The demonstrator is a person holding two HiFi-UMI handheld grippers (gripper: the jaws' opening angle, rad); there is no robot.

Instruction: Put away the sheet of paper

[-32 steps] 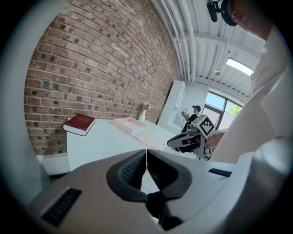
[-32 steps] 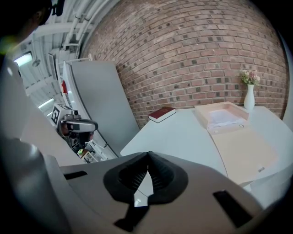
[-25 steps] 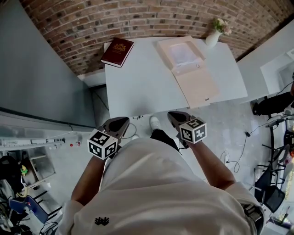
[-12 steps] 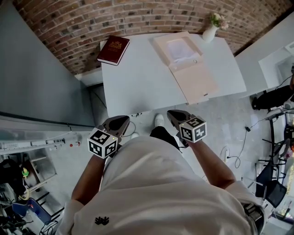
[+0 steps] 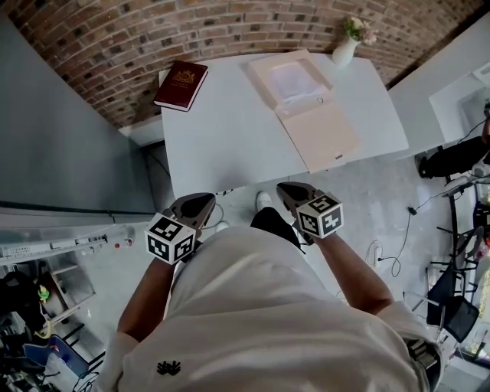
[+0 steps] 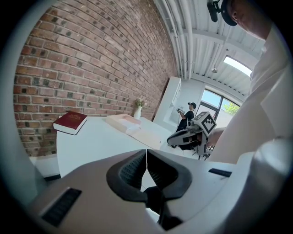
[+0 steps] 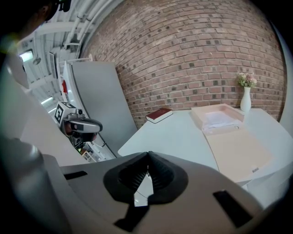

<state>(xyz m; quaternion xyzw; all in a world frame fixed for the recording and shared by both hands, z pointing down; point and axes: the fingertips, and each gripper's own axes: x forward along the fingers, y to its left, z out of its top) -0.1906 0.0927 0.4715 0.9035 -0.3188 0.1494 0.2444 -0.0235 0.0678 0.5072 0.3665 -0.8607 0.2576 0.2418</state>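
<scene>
Left gripper, right gripper: jaws together, empty, held short of surface near edge, likely idle. Folder lies open toward far right corner. Sheet of paper rests in its far half, exposed, reachable. Book at far left corner.

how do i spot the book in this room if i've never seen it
Find the white table by the brick wall. The book lies flat at its far left corner. It is the only dark red thing, gold emblem on its cover; the pale open folder and white vase sit further right.
</scene>
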